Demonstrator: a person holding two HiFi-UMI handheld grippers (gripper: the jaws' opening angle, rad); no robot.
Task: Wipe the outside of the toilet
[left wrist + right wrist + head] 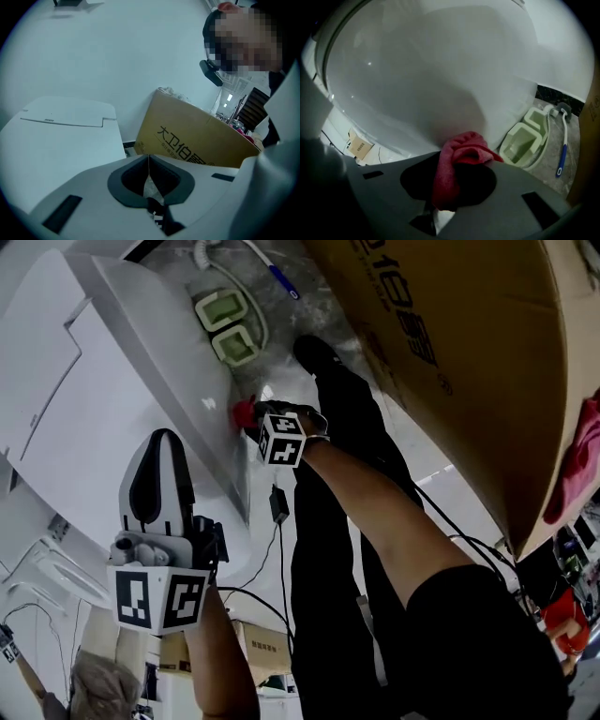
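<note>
A person wiping the outer wall of a white toilet [112, 381] presses a red cloth [242, 413] against the curved side of the bowl, low down near the floor [298, 320]. The right gripper [258, 418] has its jaws closed on the cloth. In the right gripper view the cloth [459, 150] runs up out of the gap between the jaws of the right gripper [454, 174] and bunches over their tips, its folded front edge touching the glossy white surface of the toilet [417, 70] straight ahead. The left gripper [161, 442] is held apart from the work, above the toilet's upper side in the head view and well clear of the cloth. The left gripper view shows its jaws [149, 161] brought together with only a thin seam between them and nothing gripped, pointing past the flat top of the toilet [51, 140] towards a large printed cardboard box [192, 140]. In the head view that box [450, 334] fills the upper right. Two pale green tubs [225, 324] stand side by side on the floor just beside the toilet's base, with a blue-handled brush [281, 279] lying near them. Both appear again in the right gripper view, the tubs [525, 138] to the right of the cloth and the brush [560, 161] beyond them.
</note>
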